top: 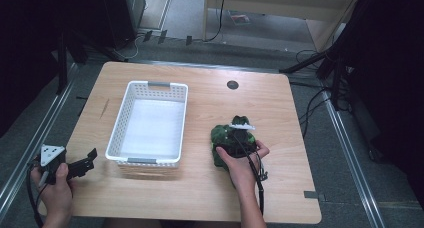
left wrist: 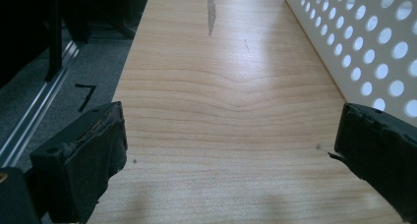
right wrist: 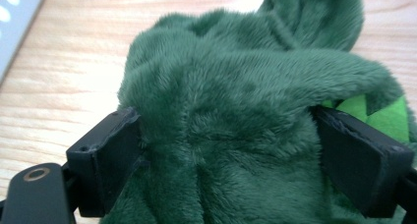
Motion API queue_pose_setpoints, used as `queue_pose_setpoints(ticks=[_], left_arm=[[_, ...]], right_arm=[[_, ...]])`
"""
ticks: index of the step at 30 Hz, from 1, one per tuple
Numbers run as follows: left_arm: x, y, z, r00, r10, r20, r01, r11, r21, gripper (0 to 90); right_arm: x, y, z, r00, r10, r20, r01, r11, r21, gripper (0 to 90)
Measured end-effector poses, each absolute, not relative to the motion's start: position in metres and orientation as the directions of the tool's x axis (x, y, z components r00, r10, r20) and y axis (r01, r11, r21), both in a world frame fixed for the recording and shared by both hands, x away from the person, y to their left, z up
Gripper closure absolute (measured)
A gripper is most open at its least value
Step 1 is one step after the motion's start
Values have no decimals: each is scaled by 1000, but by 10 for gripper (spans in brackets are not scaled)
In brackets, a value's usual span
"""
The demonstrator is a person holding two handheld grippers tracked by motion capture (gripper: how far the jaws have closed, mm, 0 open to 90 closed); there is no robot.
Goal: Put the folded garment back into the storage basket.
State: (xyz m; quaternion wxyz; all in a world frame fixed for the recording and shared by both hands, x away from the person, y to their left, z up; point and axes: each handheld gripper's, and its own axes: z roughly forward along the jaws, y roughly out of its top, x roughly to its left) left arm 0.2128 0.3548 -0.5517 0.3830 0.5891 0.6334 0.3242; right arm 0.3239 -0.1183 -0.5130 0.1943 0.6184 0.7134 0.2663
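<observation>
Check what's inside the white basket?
The white perforated basket looks empty: bare white floor in the high view. The strip just inside its near wall is hidden by that wall. The green plush toy lies outside on the table, between the right gripper jaws.

In the high view, the hand and right claw cover the middle of the green plush; its shape cannot be made out. In the right gripper view, the plush is cut off at the top and bottom edges, and it hides the pads' inner faces, so contact cannot be confirmed. In the left gripper view, the basket is cut off at the right edge. The desk front edge is cut off below.
</observation>
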Motion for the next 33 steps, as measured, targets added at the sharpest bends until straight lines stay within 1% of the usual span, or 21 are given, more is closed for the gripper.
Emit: queue_pose_setpoints(ticks=[9, 10, 13, 15, 19, 26, 28, 29, 30, 33], left_arm=[[213, 355, -552, -11, 995, -102, 499, 93, 861, 2], [213, 355, -552, -9, 994, -105, 501, 95, 860, 2], [213, 354, -552, -8, 995, -102, 502, 92, 860, 2], [213, 354, -552, -8, 995, -100, 502, 91, 860, 2], [213, 354, -552, -7, 995, -102, 503, 91, 859, 2], [213, 354, -552, -7, 995, -104, 503, 93, 859, 2], [213, 354, -552, -7, 995, -104, 503, 93, 859, 2], [213, 354, -552, -7, 995, -104, 503, 93, 859, 2], [213, 354, -552, -6, 995, -103, 503, 92, 859, 2], [213, 354, -552, -5, 994, -105, 505, 93, 858, 2]], right_arm=[[327, -117, -528, -161, 986, 51, 808, 102, 580, 146], [327, -121, -532, -151, 986, 69, 812, 85, 577, 154], [325, -121, -533, -149, 987, 54, 802, 89, 590, 190], [324, -119, -534, -158, 987, 24, 792, 112, 601, 195], [323, -118, -535, -146, 989, 15, 787, 107, 608, 203], [319, -117, -534, -176, 984, 16, 768, 128, 627, 383], [317, -116, -533, -196, 981, 13, 762, 144, 632, 448], [317, -116, -533, -196, 981, 13, 762, 144, 632, 448], [317, -115, -533, -206, 978, 11, 755, 152, 638, 475], [316, -115, -534, -194, 981, 13, 755, 141, 641, 488]])
